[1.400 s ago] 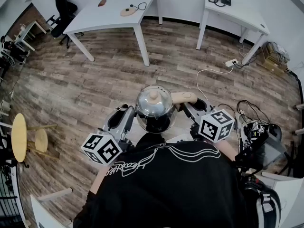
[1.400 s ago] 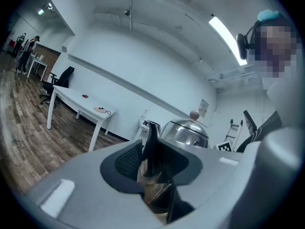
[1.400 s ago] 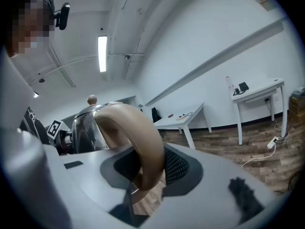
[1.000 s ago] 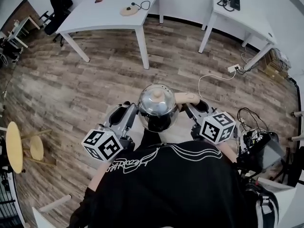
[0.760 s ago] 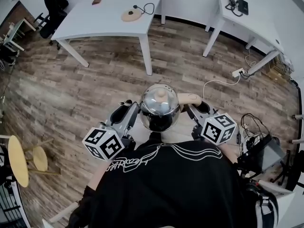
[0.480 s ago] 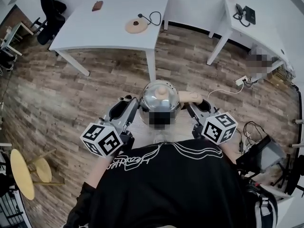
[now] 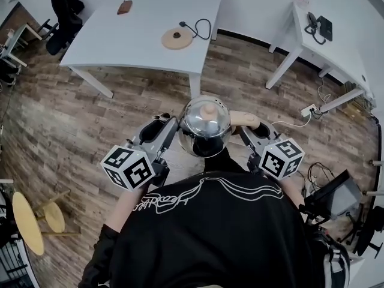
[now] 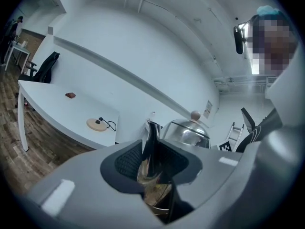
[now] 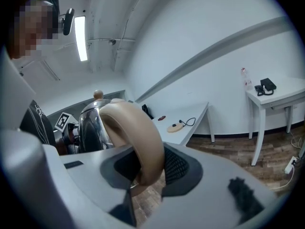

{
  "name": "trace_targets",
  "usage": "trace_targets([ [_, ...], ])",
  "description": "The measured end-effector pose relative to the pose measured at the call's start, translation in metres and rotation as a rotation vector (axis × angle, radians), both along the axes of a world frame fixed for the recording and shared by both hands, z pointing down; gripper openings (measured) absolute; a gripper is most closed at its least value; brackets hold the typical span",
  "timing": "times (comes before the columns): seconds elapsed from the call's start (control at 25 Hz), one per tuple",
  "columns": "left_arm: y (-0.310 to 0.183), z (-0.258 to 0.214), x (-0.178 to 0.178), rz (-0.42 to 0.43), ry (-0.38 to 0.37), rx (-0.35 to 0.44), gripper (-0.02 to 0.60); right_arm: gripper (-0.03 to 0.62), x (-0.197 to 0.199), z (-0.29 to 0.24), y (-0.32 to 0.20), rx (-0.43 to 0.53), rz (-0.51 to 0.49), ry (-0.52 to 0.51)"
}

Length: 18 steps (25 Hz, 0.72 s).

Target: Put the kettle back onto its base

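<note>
Right now the kettle (image 7: 205, 125) hangs in the air between both claws, close in front of the person's chest and above the wooden floor (image 7: 90, 113). The left claw (image 7: 171, 128) is clamped on the kettle's spout (image 8: 151, 147): in the left gripper view the dark, narrow spout stands upright between the two ribbed pads, with the shiny domed lid (image 8: 187, 130) just behind it. The right claw (image 7: 245, 131) is clamped on the beige loop handle (image 9: 138, 137), whose thick curve fills the gap between its pads. The round base (image 7: 177, 38) lies flat on the white tabletop (image 7: 132, 29) ahead, a black cord trailing from it towards the tabletop's far edge. Kettle and base are well apart. A small brown thing (image 7: 125, 6) lies further back on the same tabletop.
</note>
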State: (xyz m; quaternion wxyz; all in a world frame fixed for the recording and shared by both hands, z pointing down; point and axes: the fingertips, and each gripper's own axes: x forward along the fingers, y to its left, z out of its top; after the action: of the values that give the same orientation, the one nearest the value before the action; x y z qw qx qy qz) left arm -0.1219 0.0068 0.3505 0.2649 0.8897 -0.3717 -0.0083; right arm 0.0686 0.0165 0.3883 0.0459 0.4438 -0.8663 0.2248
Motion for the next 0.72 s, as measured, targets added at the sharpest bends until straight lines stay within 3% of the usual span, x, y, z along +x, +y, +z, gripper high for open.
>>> trace_targets([
  [0.28, -0.077, 0.018, -0.002, -0.040, -0.026, -0.026, 0.109, 0.115, -0.005, 0.020, -0.085, -0.017, -0.095, 0.015],
  [0.52, -0.193, 0.032, -0.002, -0.060, -0.053, -0.043, 0.109, 0.114, -0.007, 0.034, -0.202, -0.051, -0.179, 0.047],
  [0.72, -0.232, 0.041, -0.003, -0.072, -0.069, -0.019, 0.107, 0.114, -0.010, 0.042, -0.242, -0.024, -0.237, 0.071],
])
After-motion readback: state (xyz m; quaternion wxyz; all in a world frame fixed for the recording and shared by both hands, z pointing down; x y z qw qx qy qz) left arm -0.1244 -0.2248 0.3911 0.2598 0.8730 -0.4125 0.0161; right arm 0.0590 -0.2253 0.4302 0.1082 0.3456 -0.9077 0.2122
